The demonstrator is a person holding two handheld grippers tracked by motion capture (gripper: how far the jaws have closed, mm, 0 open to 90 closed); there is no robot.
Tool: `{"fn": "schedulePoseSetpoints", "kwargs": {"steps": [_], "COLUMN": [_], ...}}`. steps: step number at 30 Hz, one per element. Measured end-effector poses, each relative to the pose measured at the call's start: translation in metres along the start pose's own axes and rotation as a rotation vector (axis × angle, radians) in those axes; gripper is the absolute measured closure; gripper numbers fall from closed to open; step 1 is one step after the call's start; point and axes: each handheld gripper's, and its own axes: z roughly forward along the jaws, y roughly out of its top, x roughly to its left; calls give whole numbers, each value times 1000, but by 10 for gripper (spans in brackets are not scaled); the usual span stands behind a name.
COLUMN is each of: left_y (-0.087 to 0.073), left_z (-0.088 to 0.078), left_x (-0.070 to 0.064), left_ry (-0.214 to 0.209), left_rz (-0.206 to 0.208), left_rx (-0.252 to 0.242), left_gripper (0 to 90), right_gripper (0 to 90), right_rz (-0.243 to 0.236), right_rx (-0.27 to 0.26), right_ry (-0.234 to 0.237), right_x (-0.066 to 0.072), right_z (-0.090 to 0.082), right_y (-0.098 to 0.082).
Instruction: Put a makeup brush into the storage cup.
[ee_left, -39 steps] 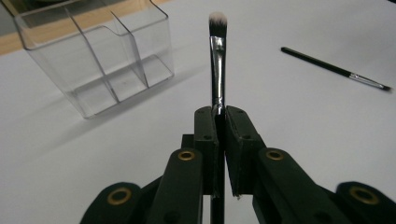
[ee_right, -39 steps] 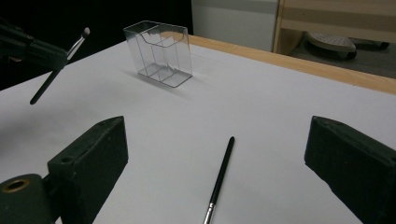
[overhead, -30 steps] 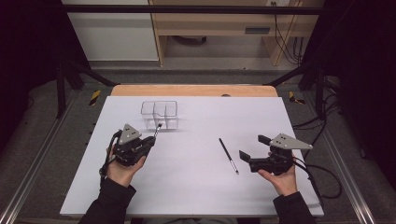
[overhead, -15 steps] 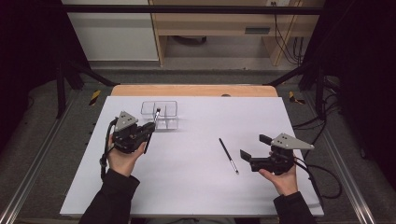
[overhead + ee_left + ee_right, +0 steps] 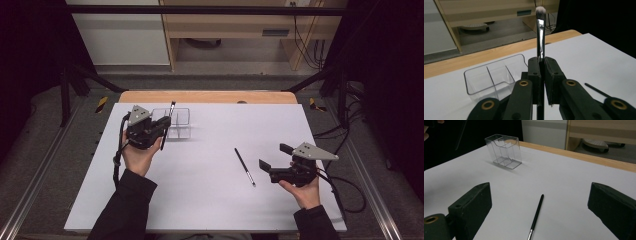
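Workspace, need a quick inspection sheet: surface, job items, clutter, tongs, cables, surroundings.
Surface: white table top, wooden strip along far edge.
Job's things: makeup brush held upright, bristles up, near clear divided organizer; second brush flat on the table.
Clutter: nothing seen.
Grippers: left tongs shut on makeup brush; right tongs open, second brush lying ahead of them.
Cables: one trails from each gripper; more by the right frame.
Surroundings: wooden shelving, dark curtains.

Black brush (image 5: 537,213) between wide-apart jaws
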Motion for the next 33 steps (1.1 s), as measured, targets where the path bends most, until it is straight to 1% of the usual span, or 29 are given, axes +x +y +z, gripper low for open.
{"fn": "schedulePoseSetpoints", "kwargs": {"steps": [2, 4, 6, 8, 11, 14, 17, 19, 24, 25, 30, 32, 33], "left_y": [4, 6, 10, 12, 18, 21, 26, 30, 34, 35, 37, 39, 39], "left_z": [3, 5, 10, 12, 19, 23, 29, 35, 43, 46, 52, 55, 55], "left_x": [1, 2, 4, 5, 9, 11, 13, 15, 20, 23, 28, 33, 33], "left_ry": [3, 6, 11, 14, 19, 19, 25, 31, 43, 51, 63, 71, 71], "left_rz": [-4, -6, -12, -12, -22, -27, -27, -32, -42, -48, -57, -71, -71], "left_rx": [-12, -16, -24, -27, -39, -40, -42, -42, -39, -39, -41, -48, -48], "left_gripper": [839, 839, 838, 839, 839, 839, 839, 839, 839, 838, 839, 839, 839], "right_gripper": [56, 57, 56, 56, 56, 56, 57, 57, 58, 58, 58, 58, 58], "right_rz": [4, 4, 0, 6, -2, 1, -9, -5, 1, 2, 1, 2, 3], "right_rx": [-3, -3, -1, -1, 2, 3, 3, 3, -3, -2, -3, -6, -5], "right_ry": [-1, -1, -3, -5, -8, -9, -4, -3, -6, -7, -10, -8, -8], "right_x": [0, 0, 0, 0, -1, 0, 0, 0, 0, 0, -1, 0, 0], "right_z": [0, 0, 0, 0, 0, 1, 1, 0, -1, -1, -1, -1, -1], "right_y": [0, 0, 0, 0, 0, 0, -1, 0, 0, 0, 0, 0, 1]}}
